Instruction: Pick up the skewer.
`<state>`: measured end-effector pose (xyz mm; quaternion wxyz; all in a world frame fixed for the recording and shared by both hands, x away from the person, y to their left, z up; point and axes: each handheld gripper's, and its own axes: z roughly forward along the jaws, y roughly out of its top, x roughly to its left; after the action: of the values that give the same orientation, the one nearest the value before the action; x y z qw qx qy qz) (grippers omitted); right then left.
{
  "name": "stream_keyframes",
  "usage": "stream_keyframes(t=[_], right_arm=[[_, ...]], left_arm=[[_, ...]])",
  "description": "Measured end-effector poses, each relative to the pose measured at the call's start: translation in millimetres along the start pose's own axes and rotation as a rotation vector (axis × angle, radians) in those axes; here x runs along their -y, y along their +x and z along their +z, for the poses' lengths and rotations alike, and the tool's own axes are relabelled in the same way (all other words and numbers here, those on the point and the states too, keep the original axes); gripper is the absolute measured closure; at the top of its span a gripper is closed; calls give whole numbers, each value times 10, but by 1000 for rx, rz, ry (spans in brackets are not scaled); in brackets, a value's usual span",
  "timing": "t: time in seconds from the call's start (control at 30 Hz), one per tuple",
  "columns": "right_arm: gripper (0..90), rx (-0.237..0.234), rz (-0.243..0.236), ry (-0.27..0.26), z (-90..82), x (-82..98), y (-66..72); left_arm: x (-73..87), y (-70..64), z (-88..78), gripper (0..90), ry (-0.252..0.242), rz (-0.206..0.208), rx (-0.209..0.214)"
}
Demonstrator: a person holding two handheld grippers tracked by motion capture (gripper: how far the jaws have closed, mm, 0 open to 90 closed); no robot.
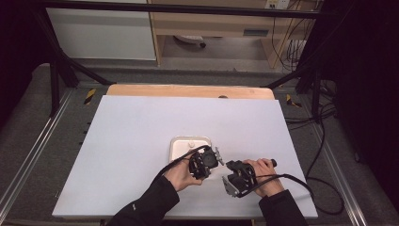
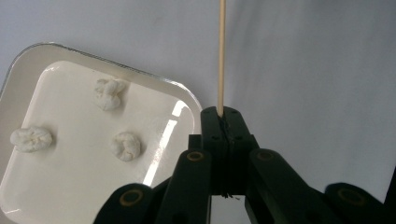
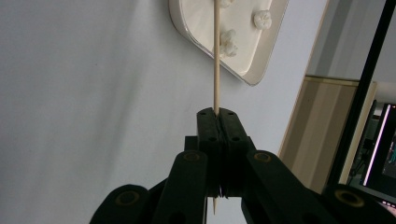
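White sheeting covers the table (image 1: 141,141), which stands on grey floor with a wooden strip along its far edge. Near the front edge the left gripper (image 2: 222,114) has its jaws pressed together on a thin wooden skewer (image 2: 221,56), which rises straight out from between the tips and runs off the top of the left gripper view. The right gripper (image 3: 217,112) is likewise clamped on a skewer (image 3: 216,56); its pointed end pokes out below the jaws in the right gripper view, and the long end reaches toward the tray (image 3: 261,65). Whether each gripper pinches its own stick or both share one I cannot say, as the high view is too coarse to show any stick between them. There the left gripper (image 1: 207,160) sits at the tray's (image 1: 181,143) near right corner and the right gripper (image 1: 237,176) just beside it, to the right. Three white dumplings (image 2: 125,145) lie apart from one another in the white, rounded-square tray. Dark sleeves (image 1: 150,205) come in from the bottom edge.
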<state>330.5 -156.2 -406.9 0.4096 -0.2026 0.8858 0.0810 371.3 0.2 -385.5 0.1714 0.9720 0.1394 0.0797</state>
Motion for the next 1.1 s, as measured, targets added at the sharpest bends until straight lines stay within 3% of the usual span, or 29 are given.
stream_keyframes(t=[0.13,0.23,0.3,0.5,0.63,0.73,0.87,1.1], right_arm=[[864,21,21,0,-3,1,-10],[758,39,71,-8,-36,22,-38],[674,38,131,-38,-75,60,-71],[469,32,354,-78,-124,204,-132],[352,12,554,-101,-111,309,-128],[278,-20,705,-111,-79,387,-108],[161,-63,862,-108,-21,471,-57],[39,-183,1078,-104,87,554,45]], left_arm=[[17,15,-18,891,-24,-5,-11],[51,40,-41,891,-31,-17,-19],[81,58,-56,891,-36,-24,-25],[206,122,-96,891,-49,-63,-39],[329,174,-135,890,-60,-89,-48],[434,213,-173,890,-81,-120,-49],[587,256,-234,890,-125,-158,-60],[897,297,-339,890,-230,-238,-86]])
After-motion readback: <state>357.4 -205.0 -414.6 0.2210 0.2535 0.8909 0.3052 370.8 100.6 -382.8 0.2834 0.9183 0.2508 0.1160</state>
